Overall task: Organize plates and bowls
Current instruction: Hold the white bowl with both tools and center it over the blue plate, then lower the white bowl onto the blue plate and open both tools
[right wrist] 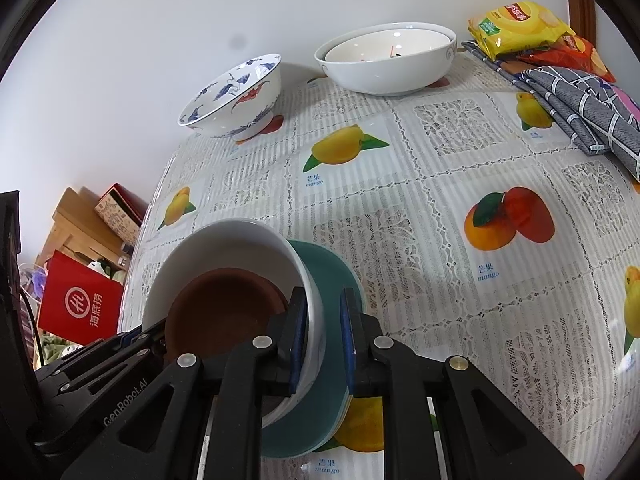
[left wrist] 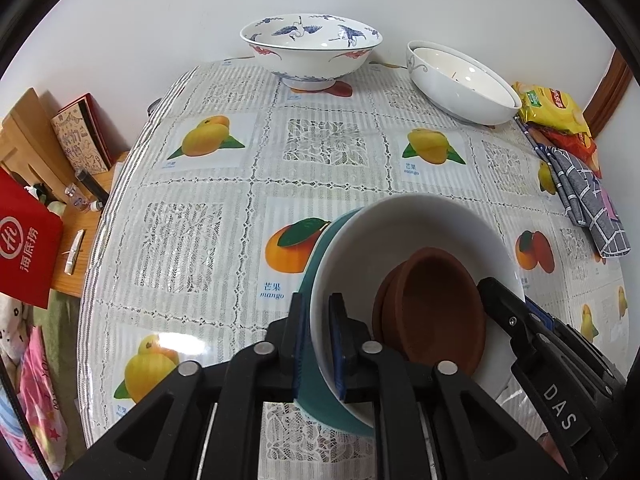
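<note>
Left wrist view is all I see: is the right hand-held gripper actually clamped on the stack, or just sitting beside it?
Observer: Clamped. The right hand-held gripper has one finger inside the white bowl and the other outside the teal plate.
Operator: Does the plate reach past the bowl on that side?
Observer: Yes, its rim sticks out beyond the bowl and covers part of a mango print.
</note>
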Action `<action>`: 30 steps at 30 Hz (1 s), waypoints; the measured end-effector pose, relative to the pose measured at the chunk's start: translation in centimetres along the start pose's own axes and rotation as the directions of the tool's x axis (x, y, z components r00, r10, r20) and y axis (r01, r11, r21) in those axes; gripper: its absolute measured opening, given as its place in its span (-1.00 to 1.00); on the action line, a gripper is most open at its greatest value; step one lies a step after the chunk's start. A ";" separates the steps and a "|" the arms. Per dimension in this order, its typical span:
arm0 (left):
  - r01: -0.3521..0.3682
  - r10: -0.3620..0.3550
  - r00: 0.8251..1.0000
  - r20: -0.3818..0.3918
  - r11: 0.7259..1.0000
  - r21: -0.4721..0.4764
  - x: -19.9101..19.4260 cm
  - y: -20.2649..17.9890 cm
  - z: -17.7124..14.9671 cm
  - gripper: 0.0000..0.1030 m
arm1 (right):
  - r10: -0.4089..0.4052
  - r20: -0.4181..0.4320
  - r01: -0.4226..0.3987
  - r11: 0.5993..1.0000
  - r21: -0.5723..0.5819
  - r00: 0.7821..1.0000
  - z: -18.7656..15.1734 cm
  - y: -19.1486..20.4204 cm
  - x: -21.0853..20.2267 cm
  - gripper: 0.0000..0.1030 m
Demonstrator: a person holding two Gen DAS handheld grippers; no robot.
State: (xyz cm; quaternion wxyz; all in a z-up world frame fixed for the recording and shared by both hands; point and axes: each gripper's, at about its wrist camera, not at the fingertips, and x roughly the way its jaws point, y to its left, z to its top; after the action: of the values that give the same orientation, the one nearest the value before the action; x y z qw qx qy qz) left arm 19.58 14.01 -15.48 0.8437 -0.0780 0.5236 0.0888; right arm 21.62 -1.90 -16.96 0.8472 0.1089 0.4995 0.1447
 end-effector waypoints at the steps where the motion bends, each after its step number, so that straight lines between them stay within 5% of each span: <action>1: -0.001 0.001 1.000 0.001 1.000 -0.002 -0.1 0.0 -0.1 -0.75 | 0.000 -0.004 0.000 1.000 -0.002 1.000 0.0 0.0 0.0 -0.70; 19: -0.009 0.009 0.999 0.031 1.000 0.006 -2.8 -0.1 -1.1 -0.62 | 0.025 -0.039 -0.025 0.999 -0.024 0.999 -0.7 0.0 -1.7 -0.65; 30: 0.033 -0.034 0.997 0.072 0.999 0.021 -6.3 -0.6 -3.1 -0.43 | -0.049 -0.011 0.047 0.990 -0.132 0.999 -2.1 1.0 -5.2 -0.45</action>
State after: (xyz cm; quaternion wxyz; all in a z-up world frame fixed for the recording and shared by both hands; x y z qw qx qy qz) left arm 14.31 12.33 -11.16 0.8642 -0.0750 0.4922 0.0723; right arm 17.23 -2.75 -13.44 0.8521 0.0395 0.4975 0.1576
